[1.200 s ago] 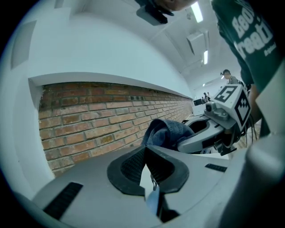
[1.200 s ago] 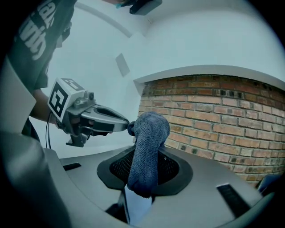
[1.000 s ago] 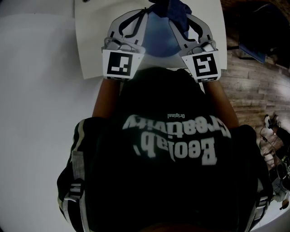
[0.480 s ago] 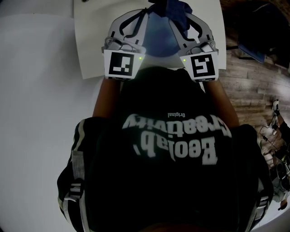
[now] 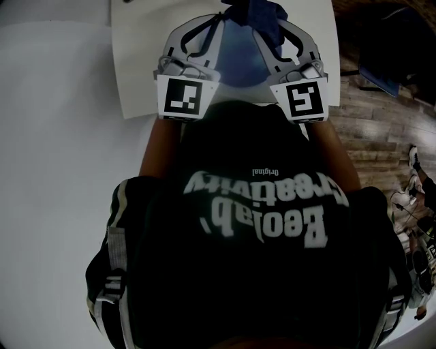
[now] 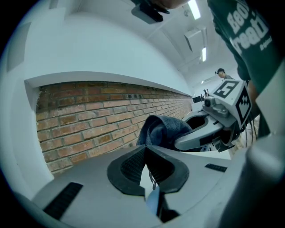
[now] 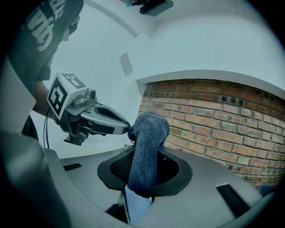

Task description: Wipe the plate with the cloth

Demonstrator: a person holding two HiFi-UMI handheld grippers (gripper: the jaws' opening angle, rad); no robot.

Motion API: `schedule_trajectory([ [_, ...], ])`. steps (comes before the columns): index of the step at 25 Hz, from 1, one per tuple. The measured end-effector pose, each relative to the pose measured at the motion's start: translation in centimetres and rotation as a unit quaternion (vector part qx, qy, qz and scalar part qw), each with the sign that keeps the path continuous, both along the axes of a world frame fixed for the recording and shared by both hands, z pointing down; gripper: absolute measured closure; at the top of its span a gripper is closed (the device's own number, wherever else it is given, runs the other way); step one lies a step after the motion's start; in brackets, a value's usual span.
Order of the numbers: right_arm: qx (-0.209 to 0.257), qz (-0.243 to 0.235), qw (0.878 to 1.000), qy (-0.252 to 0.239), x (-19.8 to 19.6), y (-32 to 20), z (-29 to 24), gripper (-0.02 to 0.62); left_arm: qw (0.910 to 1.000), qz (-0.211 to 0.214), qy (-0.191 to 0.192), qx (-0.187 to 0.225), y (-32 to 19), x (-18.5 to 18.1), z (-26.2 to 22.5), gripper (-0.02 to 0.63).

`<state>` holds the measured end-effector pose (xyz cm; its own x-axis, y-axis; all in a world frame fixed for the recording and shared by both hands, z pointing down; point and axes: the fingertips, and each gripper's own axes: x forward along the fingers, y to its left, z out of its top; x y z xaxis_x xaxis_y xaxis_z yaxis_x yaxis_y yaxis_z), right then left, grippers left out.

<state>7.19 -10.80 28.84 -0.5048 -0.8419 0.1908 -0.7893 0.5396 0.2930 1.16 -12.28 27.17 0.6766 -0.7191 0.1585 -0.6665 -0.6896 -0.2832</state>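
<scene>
White surface (image 5: 54, 136) fills the left of the head view, and a lighter white sheet (image 5: 136, 61) is seen at its upper edge. Just right of that sheet's middle, the left gripper (image 5: 216, 22) is held up in front of the person's dark printed T-shirt (image 5: 259, 225), with its marker cube turned toward the chest. In the left gripper view, its jaws are seen closed tight on the thin rim of the pale blue plate (image 6: 152, 201), which is gripped edge-on between the ribbed pads. The plate is held off the surface, between the two grippers and close to the chest. At its far edge, a dark blue cloth (image 5: 255, 12) is bunched over the rim, with the tips of both grippers beside it. Further right, the right gripper (image 5: 283, 31) is held level with the left one. In the right gripper view, its jaws are seen clamped on the cloth, which rises in a thick fold from between them. The plate's pale rim shows just below the cloth's hanging end, in the same gap. A brick wall (image 7: 213, 120) is seen behind the cloth in both gripper views. Wood flooring (image 5: 381, 129) runs down the right side of the head view.
</scene>
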Motion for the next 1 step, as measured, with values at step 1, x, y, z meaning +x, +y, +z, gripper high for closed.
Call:
schedule_trajectory([
  [1,-0.001,0.001,1.000,0.000,0.04,0.05,0.13,0.503,1.0000,0.000,0.000,0.000,0.06,0.03,0.12,0.604],
])
